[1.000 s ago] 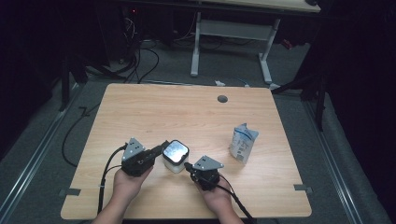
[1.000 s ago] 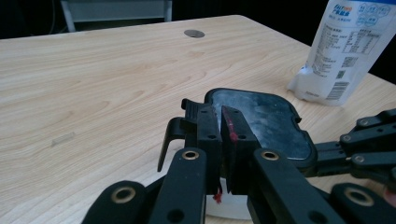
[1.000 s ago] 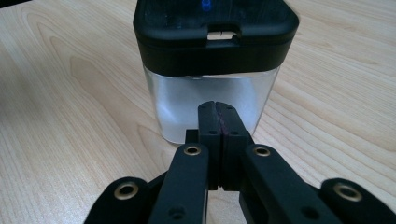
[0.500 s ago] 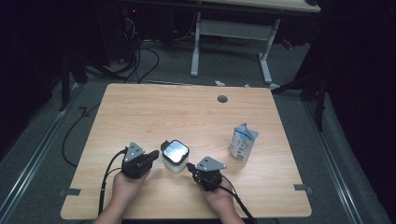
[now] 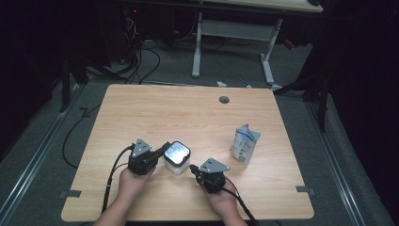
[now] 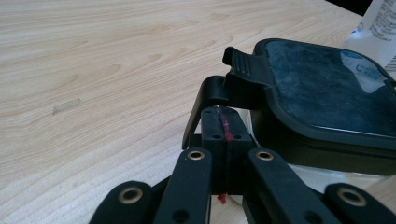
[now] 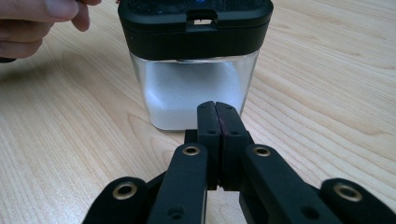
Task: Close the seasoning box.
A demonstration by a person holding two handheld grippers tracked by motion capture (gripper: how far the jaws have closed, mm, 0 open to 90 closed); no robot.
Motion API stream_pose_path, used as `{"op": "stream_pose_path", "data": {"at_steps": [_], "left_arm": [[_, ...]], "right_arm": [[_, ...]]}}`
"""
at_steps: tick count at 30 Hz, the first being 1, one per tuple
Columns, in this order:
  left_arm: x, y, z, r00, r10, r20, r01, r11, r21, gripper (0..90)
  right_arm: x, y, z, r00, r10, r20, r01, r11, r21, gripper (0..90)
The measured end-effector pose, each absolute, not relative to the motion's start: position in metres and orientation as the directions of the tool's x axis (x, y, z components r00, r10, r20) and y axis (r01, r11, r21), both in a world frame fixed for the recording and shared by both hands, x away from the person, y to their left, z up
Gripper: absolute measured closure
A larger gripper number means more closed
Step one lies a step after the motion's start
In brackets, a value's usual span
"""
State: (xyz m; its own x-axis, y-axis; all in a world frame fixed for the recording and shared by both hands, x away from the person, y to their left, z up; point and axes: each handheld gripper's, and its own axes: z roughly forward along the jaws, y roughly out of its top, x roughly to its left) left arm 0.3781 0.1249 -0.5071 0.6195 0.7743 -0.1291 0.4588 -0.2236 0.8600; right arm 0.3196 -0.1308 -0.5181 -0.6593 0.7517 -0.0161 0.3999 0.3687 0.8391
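With both grippers' jaws pressed together, the left gripper (image 5: 160, 151) could tip the jar (image 5: 177, 157) while levering its latch (image 6: 245, 63).

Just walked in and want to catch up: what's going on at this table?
A person is working on a clear container with a black latched lid, which holds something white, near the front of the wooden table. The left claw, shut, is tucked under the lid's side latch, seemingly to pry it open. The right claw, also shut, is close against the container's other side. A white-and-blue pouch stands untouched off to the right.
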Motion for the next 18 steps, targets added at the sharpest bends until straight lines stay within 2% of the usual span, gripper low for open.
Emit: {"op": "stream_pose_path", "data": {"at_steps": [8, 18], "left_arm": [[0.387, 0.123, -0.514, 0.616, 0.774, -0.147, 0.469, -0.21, 0.858, 90.0], [0.398, 0.116, -0.512, 0.635, 0.765, -0.107, 0.446, -0.25, 0.859, 89.6]], "right_arm": [[0.319, -0.134, -0.518, -0.654, 0.757, -0.017, 0.403, 0.367, 0.838, 89.4], [0.318, -0.137, -0.518, -0.648, 0.762, -0.024, 0.402, 0.368, 0.838, 89.4]]}}
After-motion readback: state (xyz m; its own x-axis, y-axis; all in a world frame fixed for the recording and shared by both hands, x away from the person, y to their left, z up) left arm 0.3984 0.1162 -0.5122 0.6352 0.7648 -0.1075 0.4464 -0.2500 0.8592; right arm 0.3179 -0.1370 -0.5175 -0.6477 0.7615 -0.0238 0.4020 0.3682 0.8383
